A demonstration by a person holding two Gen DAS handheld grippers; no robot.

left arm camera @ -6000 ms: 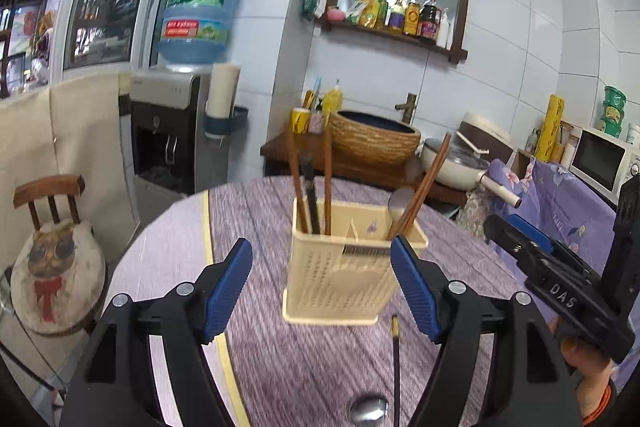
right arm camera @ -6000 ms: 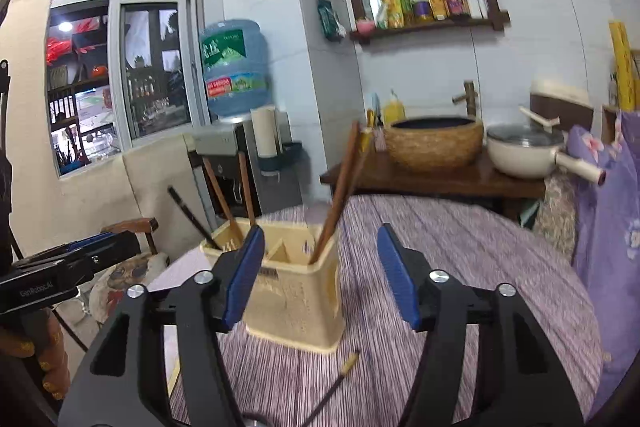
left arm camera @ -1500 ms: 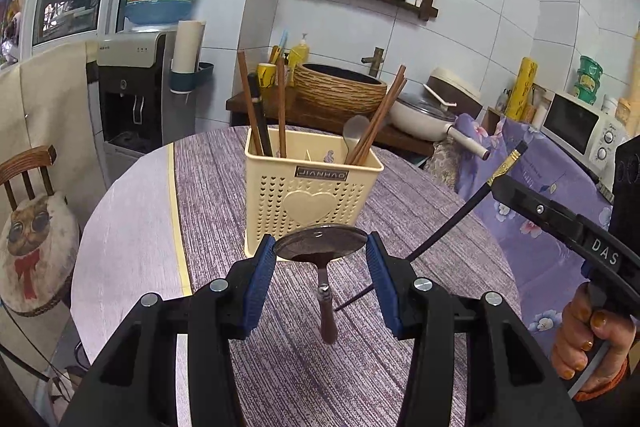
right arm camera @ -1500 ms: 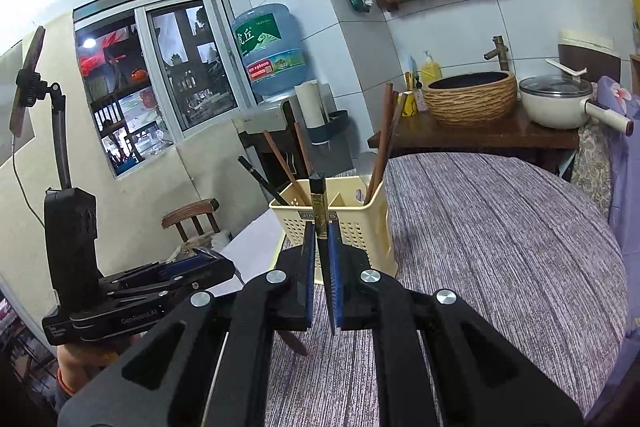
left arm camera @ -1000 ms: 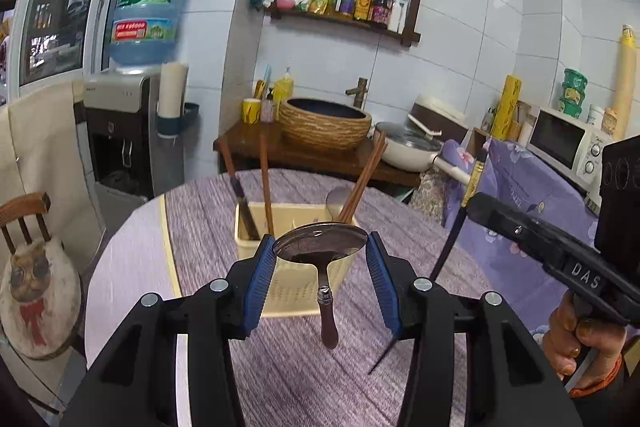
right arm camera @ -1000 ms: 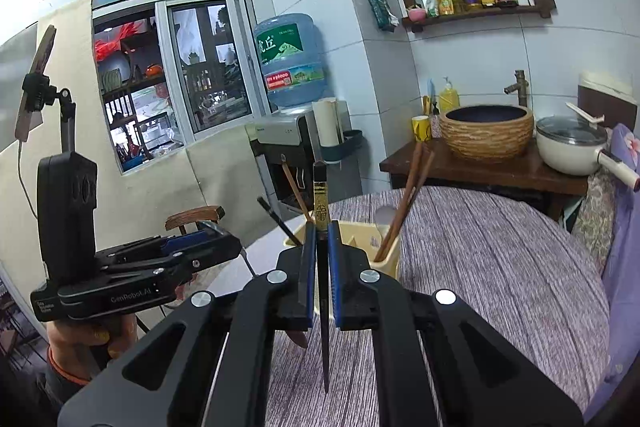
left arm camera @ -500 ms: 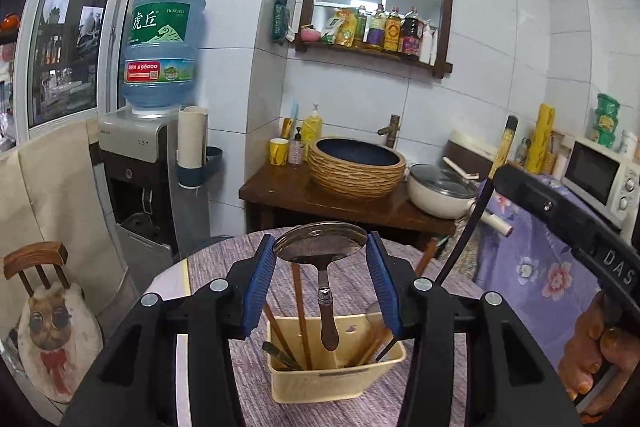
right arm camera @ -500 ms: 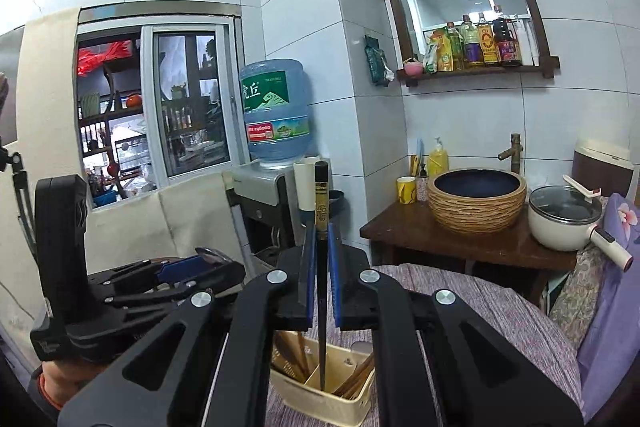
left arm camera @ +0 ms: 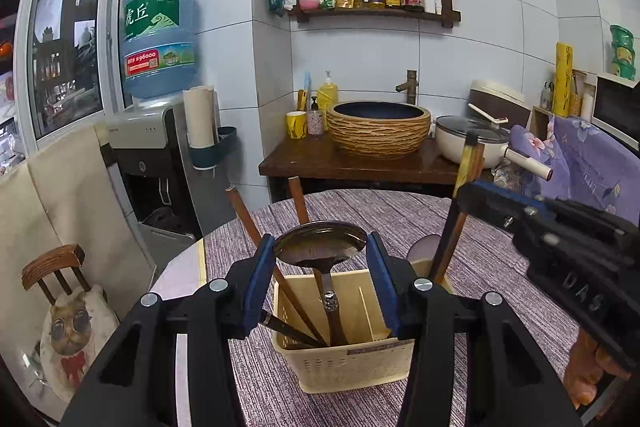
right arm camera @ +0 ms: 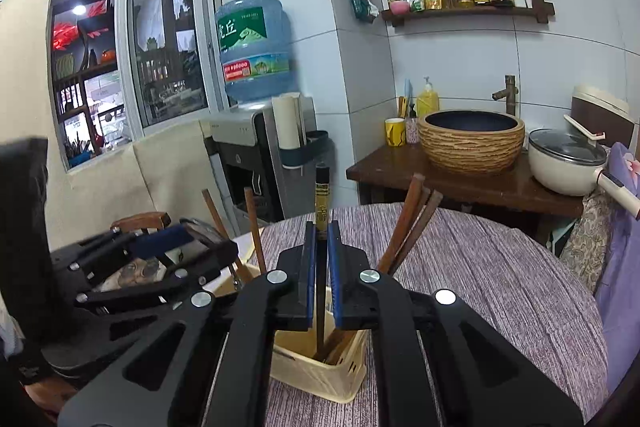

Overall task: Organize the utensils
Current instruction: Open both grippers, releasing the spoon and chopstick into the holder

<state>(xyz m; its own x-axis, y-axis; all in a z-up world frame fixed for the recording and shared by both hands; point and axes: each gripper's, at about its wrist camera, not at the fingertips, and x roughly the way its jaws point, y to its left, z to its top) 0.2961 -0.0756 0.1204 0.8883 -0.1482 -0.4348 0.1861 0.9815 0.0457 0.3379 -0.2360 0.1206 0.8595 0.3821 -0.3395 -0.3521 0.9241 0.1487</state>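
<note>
Both utensils lined up over the caddy (left arm camera: 348, 363)
Left tool (left arm camera: 320, 267) grips the ladle (left arm camera: 320, 241) by its bowl so the handle hangs in; right tool (right arm camera: 319, 267) is clenched on a chopstick (right arm camera: 322, 195), tip down, same reason

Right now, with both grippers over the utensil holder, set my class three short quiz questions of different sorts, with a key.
1. True or false: the left gripper holds a fork.
2. What does the right gripper clamp? A) spoon B) dark chopstick C) knife
3. Fill in: the spoon's handle points down into the cream ______.

Key: 1 false, it grips a spoon by the bowl. 2 B, the dark chopstick. 3 utensil holder.
</note>
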